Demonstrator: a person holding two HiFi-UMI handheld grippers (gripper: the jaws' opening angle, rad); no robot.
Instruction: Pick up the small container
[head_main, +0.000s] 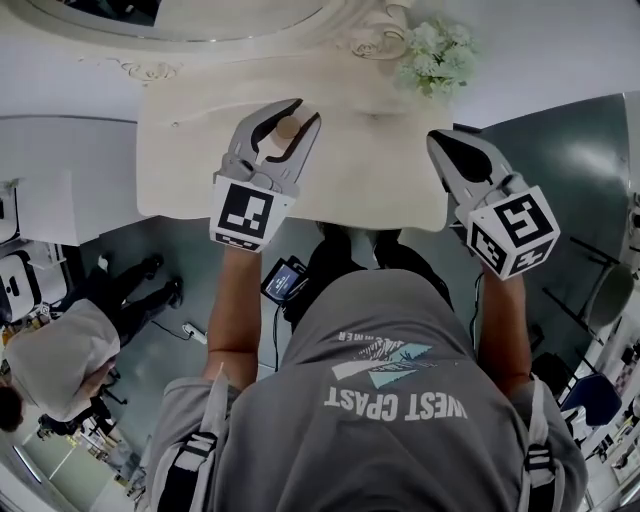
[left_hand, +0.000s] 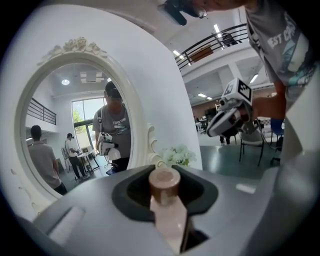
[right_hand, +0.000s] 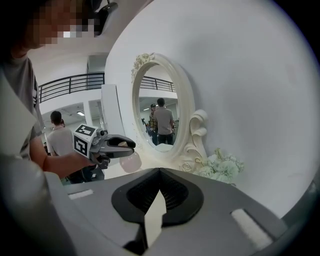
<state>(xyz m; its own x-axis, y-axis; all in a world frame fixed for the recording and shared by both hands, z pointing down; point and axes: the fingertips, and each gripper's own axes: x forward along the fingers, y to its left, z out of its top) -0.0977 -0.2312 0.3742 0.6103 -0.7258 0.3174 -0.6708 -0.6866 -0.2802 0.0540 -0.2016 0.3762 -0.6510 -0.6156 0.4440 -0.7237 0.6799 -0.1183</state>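
Observation:
The small container (head_main: 287, 127) is a pale pink bottle with a brown cap, and my left gripper (head_main: 303, 111) is shut on it over the cream vanity top (head_main: 380, 170). In the left gripper view the container (left_hand: 165, 187) stands between the jaws, cap toward the mirror. The right gripper view shows the left gripper (right_hand: 120, 146) from the side with the container's round body (right_hand: 131, 161) below its fingers. My right gripper (head_main: 447, 150) hovers at the table's right side, shut and empty; its jaws meet in its own view (right_hand: 159, 173).
An ornate white oval mirror (right_hand: 160, 112) stands at the back of the table against the white wall. A bunch of pale flowers (head_main: 437, 55) sits at its right foot. A person in grey (head_main: 60, 355) stands on the floor to the left.

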